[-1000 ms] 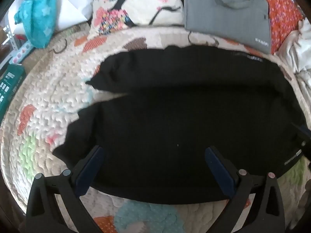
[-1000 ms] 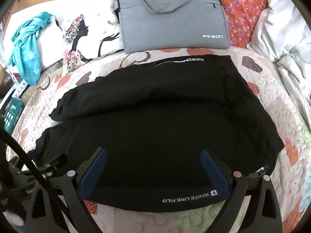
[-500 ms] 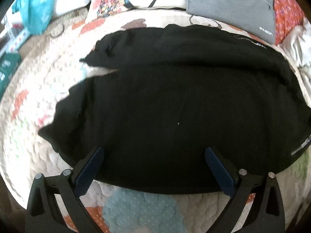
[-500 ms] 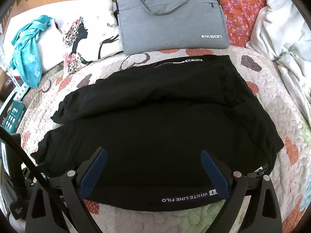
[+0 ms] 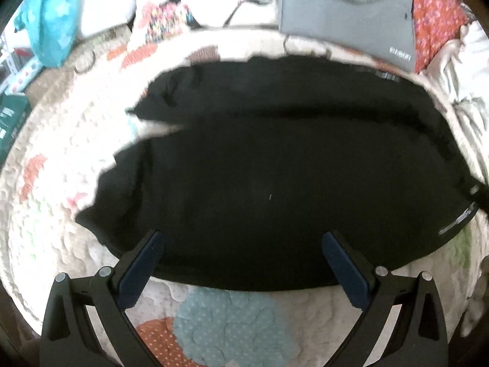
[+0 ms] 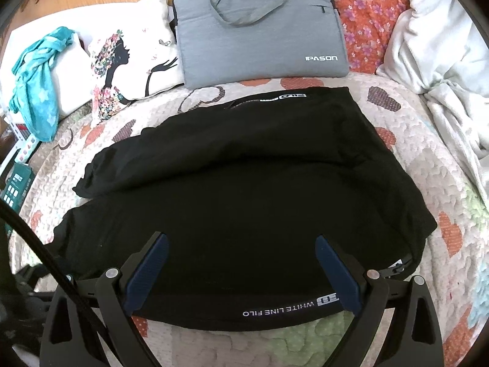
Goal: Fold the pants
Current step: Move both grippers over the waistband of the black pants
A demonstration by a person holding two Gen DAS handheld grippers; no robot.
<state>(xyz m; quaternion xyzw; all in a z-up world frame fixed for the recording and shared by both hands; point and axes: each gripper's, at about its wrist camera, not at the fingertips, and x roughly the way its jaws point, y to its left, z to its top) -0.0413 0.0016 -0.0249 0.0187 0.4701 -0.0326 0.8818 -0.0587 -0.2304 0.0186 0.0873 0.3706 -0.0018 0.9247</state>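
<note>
The black pants (image 6: pixel 244 202) lie crosswise on the quilt (image 6: pixel 406 128), just short of the grey laptop bag (image 6: pixel 259 27) — left claw (image 5: pixel 241 244) and right claw (image 6: pixel 241 244) both spread, empty, over the near hem.

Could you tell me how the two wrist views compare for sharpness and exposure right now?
Left wrist view: motion-blurred and washed out, the quilt overexposed, the black pants a featureless dark mass. Right wrist view: sharp, evenly lit, pants folds and the laptop bag lettering readable; both show fisheye bending at the edges.
</note>
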